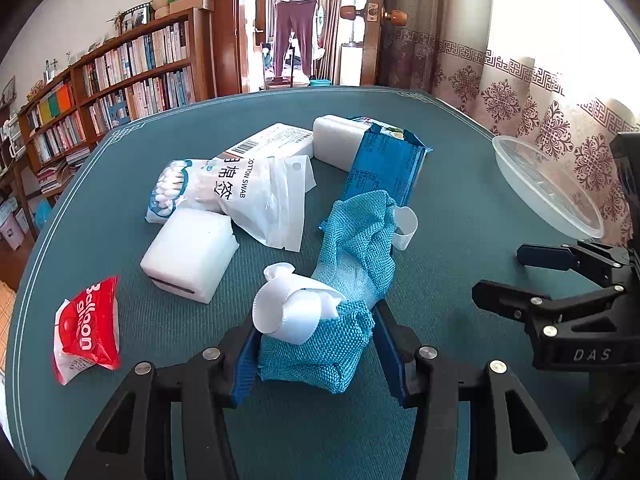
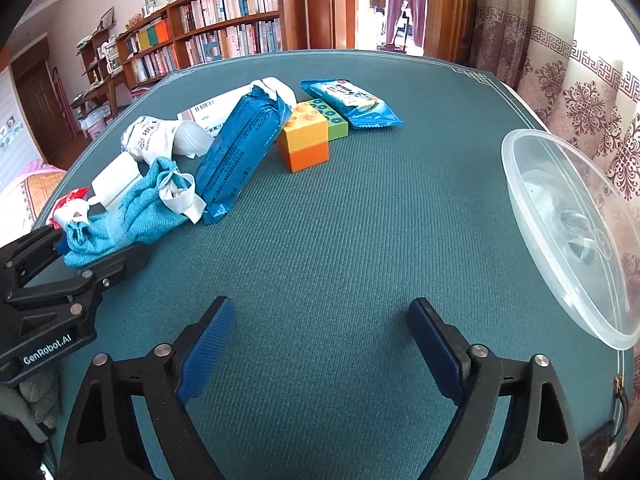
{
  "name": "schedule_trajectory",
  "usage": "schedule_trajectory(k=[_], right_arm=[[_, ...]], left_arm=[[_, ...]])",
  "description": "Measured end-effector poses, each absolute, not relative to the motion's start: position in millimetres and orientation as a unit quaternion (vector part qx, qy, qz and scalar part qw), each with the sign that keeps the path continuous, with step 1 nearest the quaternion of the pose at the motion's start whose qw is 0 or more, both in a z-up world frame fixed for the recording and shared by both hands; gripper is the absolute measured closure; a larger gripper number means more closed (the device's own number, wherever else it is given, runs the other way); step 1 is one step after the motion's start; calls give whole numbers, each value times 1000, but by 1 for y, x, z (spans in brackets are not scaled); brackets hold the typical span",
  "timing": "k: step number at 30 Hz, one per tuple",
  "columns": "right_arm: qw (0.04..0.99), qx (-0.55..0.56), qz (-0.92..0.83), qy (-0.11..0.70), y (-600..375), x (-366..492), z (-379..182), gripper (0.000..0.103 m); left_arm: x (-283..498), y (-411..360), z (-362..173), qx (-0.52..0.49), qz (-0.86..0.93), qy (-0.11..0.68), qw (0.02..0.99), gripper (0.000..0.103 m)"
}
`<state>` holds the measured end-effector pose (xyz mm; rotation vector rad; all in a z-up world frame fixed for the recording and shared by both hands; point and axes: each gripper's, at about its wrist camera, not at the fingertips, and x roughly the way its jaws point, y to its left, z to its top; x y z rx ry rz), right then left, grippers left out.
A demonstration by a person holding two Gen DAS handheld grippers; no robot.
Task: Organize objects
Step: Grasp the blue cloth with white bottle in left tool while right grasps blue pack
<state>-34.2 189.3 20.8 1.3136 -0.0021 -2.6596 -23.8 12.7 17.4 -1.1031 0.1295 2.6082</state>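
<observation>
My left gripper [image 1: 316, 344] is shut on the near end of a teal woven cloth pouch [image 1: 352, 248] with white ribbon ties; the pouch [image 2: 132, 212] lies on the green table [image 1: 460, 208]. My right gripper [image 2: 320, 340] is open and empty over bare table, and shows at the right of the left wrist view [image 1: 496, 276]. Beyond the pouch lie a blue wrapped pack [image 1: 386, 168], a cotton swab bag [image 1: 224, 192], white sponge blocks [image 1: 188, 256] and a red balloon packet [image 1: 90, 328]. A clear plastic bowl [image 2: 568, 232] sits at the right edge.
Stacked yellow, orange and green toy bricks [image 2: 308, 136] and a blue wipes packet [image 2: 352, 104] lie at mid-table. A white box [image 1: 272, 142] lies behind the swab bag. A bookshelf [image 1: 120, 76] and a patterned curtain [image 1: 540, 92] stand beyond the table.
</observation>
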Motion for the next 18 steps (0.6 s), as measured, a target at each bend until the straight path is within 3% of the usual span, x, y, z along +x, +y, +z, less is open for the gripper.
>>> schedule_trajectory(k=[4, 18], right_arm=[[125, 446, -884, -62, 195, -46, 28, 33], [187, 420, -873, -164, 169, -107, 31, 33]], left_arm=[[-17, 6, 21, -386, 909, 30, 152, 49], [-8, -10, 22, -383, 914, 7, 135, 49]])
